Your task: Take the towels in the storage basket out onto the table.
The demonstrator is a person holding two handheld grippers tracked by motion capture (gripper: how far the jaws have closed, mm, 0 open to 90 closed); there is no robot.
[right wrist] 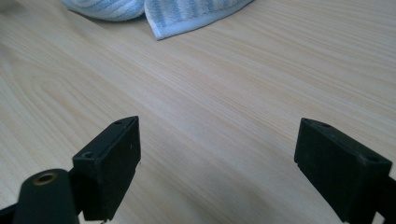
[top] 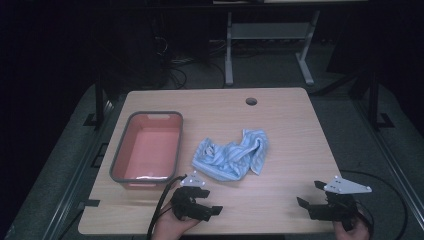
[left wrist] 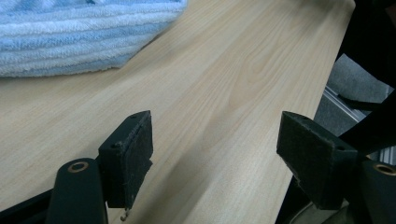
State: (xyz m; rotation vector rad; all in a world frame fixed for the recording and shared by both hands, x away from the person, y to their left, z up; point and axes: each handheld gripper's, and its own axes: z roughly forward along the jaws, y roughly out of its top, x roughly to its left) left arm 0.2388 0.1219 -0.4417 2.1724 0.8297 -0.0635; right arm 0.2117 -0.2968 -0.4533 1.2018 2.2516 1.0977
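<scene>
**Reaching for the towel**

While the crumpled towel [top: 231,157] is lying mid-table beside the bin [top: 120,160], the left gripper [top: 212,209] is hovering near it, jaws released and empty. The right gripper [top: 309,194] is waiting wide open, well apart. Judging by this, it should be pinching a raised fold, not flat cloth

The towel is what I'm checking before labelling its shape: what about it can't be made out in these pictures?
- High view: the blue striped towel lies crumpled; its own folds hide its underside and full outline.
- Left gripper view: the top and left picture edges cut it off, leaving a few folded layers.
- Right gripper view: the top edge cuts it off, leaving one hemmed corner.
</scene>
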